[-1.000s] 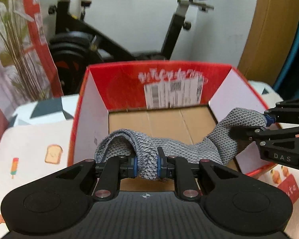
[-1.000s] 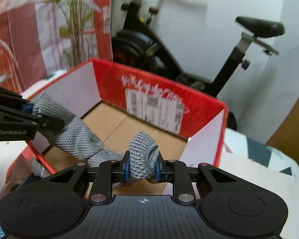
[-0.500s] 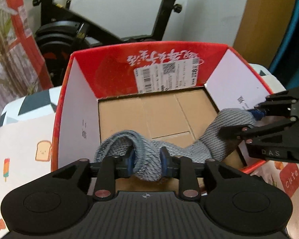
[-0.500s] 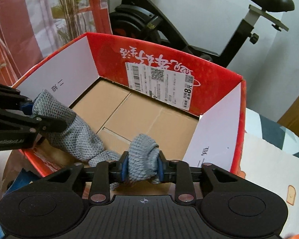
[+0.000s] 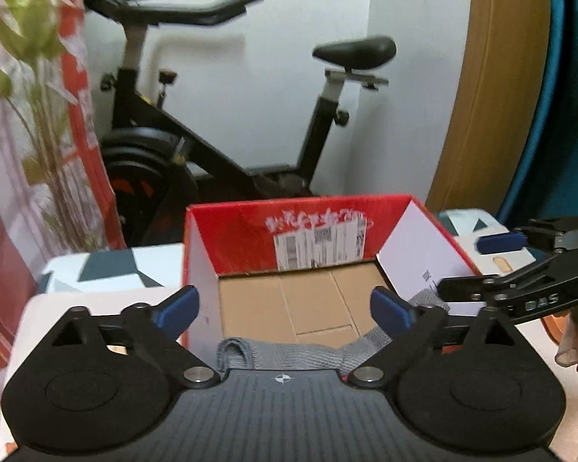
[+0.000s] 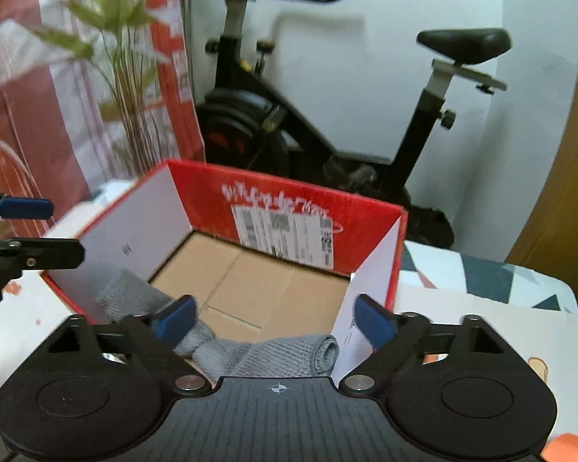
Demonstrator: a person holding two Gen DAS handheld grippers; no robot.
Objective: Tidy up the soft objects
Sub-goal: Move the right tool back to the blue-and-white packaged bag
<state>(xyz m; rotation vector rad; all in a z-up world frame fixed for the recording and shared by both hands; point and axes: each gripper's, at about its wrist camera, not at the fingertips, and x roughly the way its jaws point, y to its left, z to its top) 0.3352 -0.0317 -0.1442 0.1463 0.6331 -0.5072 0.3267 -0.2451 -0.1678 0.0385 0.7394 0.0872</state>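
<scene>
Grey knitted cloth (image 5: 289, 354) lies along the near edge inside a red cardboard box (image 5: 246, 223), which sits on a bench (image 6: 481, 319) covered with a patterned sheet. Going left to right: the cloth's left end is folded into a small loop near the box's left wall, its middle runs flat across the brown box floor, and its right end climbs toward the near right corner, where it seems to rest against the white inner wall.

Both tongs have just been opening and now stand wide, gripping nothing. The left tongs (image 5: 285, 310) hover over the near edge of the box with the cloth below and between the blue pads (image 5: 175, 308), not touching them. The right tongs (image 6: 273, 317) hover likewise; in their view one rolled end of the cloth (image 6: 250, 354) lies near the right wall.

Risks, as a judgement: the raised right end could slump over the rim and drag the cloth out, or a pad could snag the loose knit while pulling away.
</scene>
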